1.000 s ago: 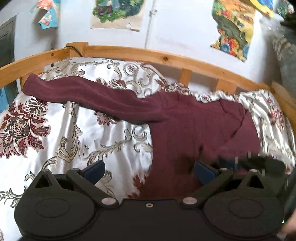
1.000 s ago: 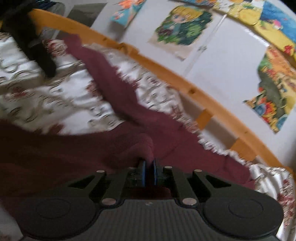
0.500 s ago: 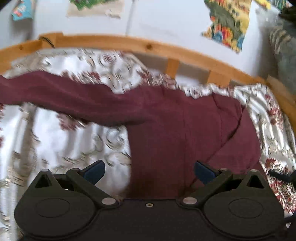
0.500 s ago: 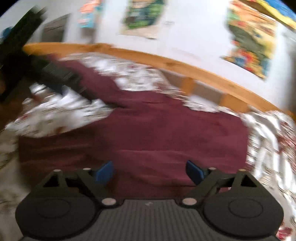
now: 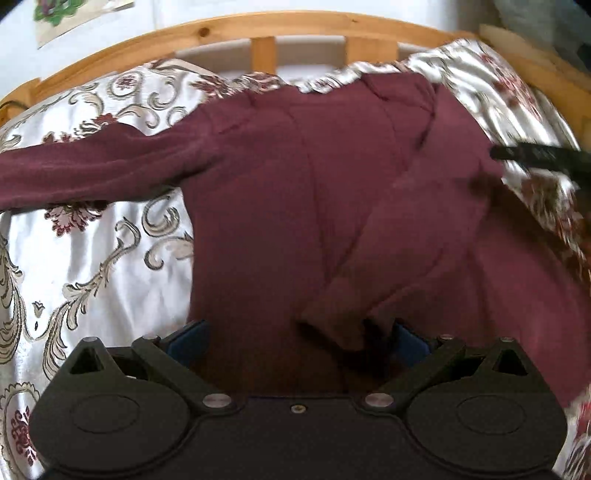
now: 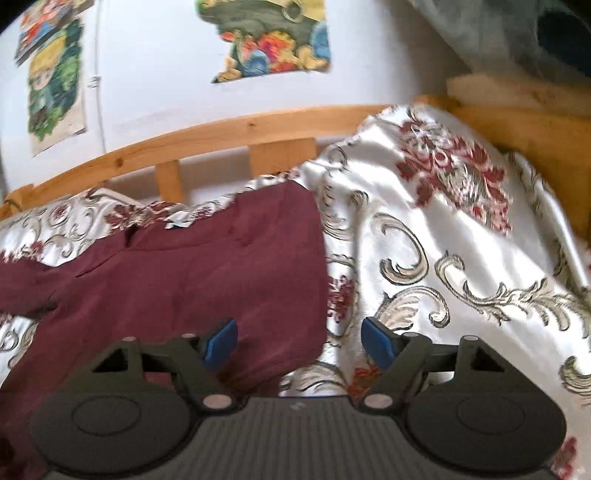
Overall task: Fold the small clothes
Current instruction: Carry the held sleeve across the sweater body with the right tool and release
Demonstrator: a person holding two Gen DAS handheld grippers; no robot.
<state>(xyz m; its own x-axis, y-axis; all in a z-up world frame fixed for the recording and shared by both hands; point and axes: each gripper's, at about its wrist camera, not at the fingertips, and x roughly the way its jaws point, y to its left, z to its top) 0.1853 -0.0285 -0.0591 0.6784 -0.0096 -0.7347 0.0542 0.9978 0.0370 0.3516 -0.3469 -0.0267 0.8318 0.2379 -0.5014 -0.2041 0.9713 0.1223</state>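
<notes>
A dark red long-sleeved top (image 5: 280, 206) is lying spread on a bed, over a shiny white bedspread (image 5: 88, 258) patterned with scrolls and red flowers. Its body is running from near the viewer toward the wooden bed rail (image 5: 258, 26) at the far side. One sleeve (image 5: 92, 170) is stretching out flat and long to the left across the bedspread. The other sleeve (image 5: 417, 229) is lying folded inward over the body, slanting from the far right shoulder down toward the near hem, with its cuff ending just in front of the left gripper (image 5: 299, 336).

The left gripper is hovering low over the near part of the top, its blue-padded jaws spread wide with cloth lying below and between them, the pads not pressing on it. The outstretched sleeve is lying to this gripper's left, so this is likely the nearer hand for folding it in.

In the right wrist view, the right gripper (image 6: 299, 343) is sitting over the right edge of the top (image 6: 184, 273), where red cloth meets bare bedspread (image 6: 443, 258). Its jaws are apart and closing a little, with the garment's edge running between them but nothing pinched. From the left wrist view, part of this gripper (image 5: 535, 157) is showing as a dark blurred bar at the far right.

Posters (image 6: 273, 40) are hanging on the pale wall behind the rail.
</notes>
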